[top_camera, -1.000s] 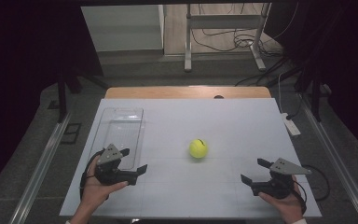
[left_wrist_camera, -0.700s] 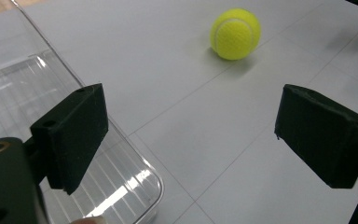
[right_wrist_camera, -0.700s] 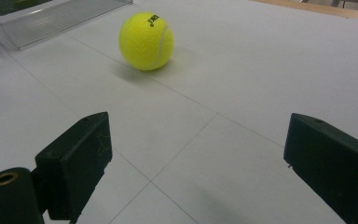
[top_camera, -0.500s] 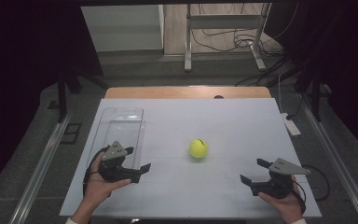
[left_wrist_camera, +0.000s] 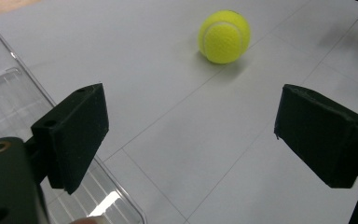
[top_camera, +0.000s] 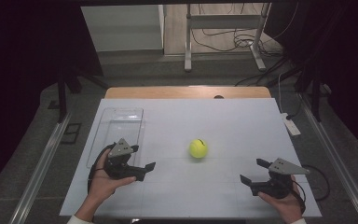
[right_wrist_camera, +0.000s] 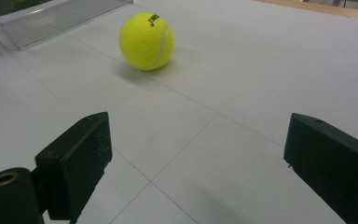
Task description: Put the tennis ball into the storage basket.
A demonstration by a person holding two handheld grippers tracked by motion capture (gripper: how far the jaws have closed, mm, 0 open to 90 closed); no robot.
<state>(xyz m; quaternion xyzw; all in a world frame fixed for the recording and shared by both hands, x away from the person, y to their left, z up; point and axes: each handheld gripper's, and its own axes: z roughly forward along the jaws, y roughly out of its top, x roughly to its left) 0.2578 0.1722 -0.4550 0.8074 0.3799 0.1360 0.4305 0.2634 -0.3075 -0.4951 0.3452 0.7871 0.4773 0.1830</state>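
Tray (top_camera: 119,122), clear plastic, far left; left gripper (top_camera: 144,169) at its near end, jaws apart, aimed at ball (top_camera: 198,148). Ball mid-table, untouched. Right gripper (top_camera: 251,171) jaws apart, well off. Likely the approach step; next, close in and straddle the ball. Open table (top_camera: 242,121) all round; tray rim beside left gripper.

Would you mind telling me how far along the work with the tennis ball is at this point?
Nothing looks done yet: the tennis ball lies free on the white table, apart from both grippers. In hand: the left gripper is open and points toward the ball, with the clear tray beside it. The right gripper is open too, off to the ball's other side. Reaching, grasping and moving the ball all remain.
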